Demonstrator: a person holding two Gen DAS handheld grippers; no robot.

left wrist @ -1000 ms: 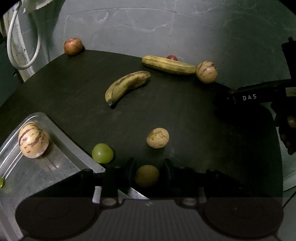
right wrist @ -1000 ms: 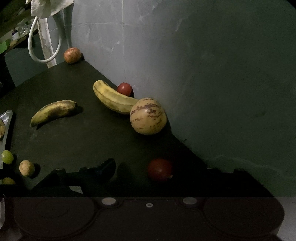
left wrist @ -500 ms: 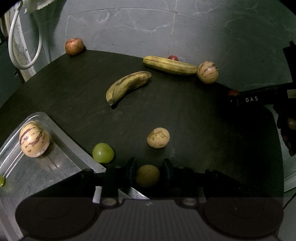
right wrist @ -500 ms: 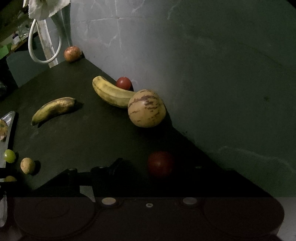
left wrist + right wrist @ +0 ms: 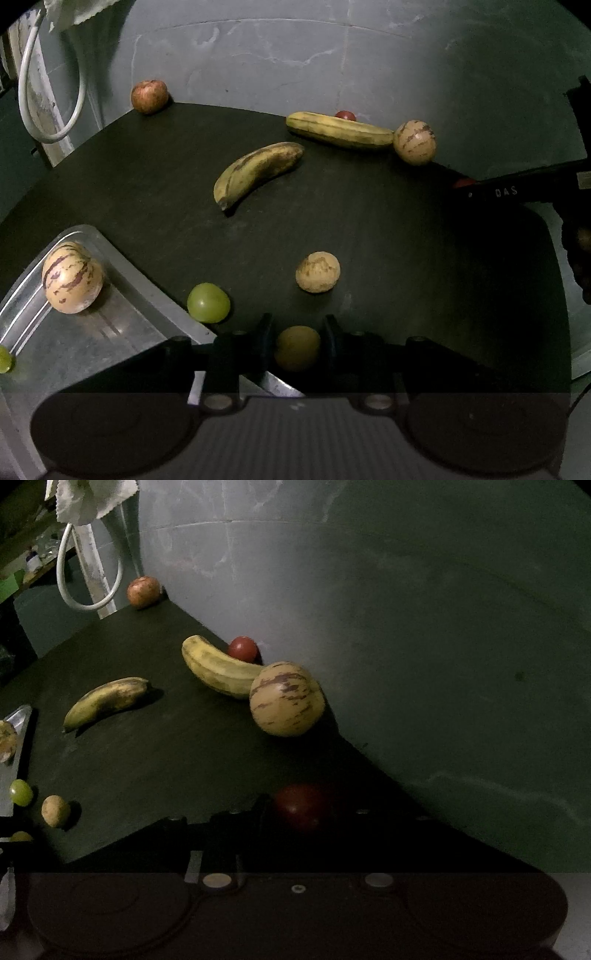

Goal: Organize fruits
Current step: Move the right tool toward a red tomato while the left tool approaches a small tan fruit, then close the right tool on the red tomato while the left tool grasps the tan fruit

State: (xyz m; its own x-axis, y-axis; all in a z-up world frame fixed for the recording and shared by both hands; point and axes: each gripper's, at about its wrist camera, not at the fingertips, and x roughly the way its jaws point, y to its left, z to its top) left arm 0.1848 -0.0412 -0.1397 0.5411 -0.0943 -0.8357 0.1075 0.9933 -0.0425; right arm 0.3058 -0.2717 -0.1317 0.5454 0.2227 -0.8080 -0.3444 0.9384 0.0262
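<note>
Your dark table (image 5: 369,229) runs right up to the grey wall (image 5: 295,55) at the back, so you have little room there, and the front edge drops off just by your right hand. The middle of the table is bare and wide, with lots of room to move. The shiny metal tray (image 5: 122,325) sits at the near left corner of the table, and a stripy round fruit (image 5: 72,277) lies inside it. Your left gripper (image 5: 297,339) hangs by the tray's near corner; its fingers (image 5: 264,332) have just been closing, and a small brown fruit (image 5: 297,347) sits between them, held tight on both sides. A green grape (image 5: 208,302) lies just beside the tray's edge, and a pale round fruit (image 5: 317,271) lies a bit farther out. Your right gripper (image 5: 301,808) is far from the tray, near the wall; its fingers (image 5: 260,810) have just been closing too, and they are squeezed on a dark red fruit (image 5: 301,806). Past it, a second stripy fruit (image 5: 286,698) touches a yellow banana (image 5: 218,668), with a small red fruit (image 5: 242,649) tucked behind by the wall. A browner banana (image 5: 258,171) lies alone toward the middle, and an apple (image 5: 149,96) sits at the far corner.
</note>
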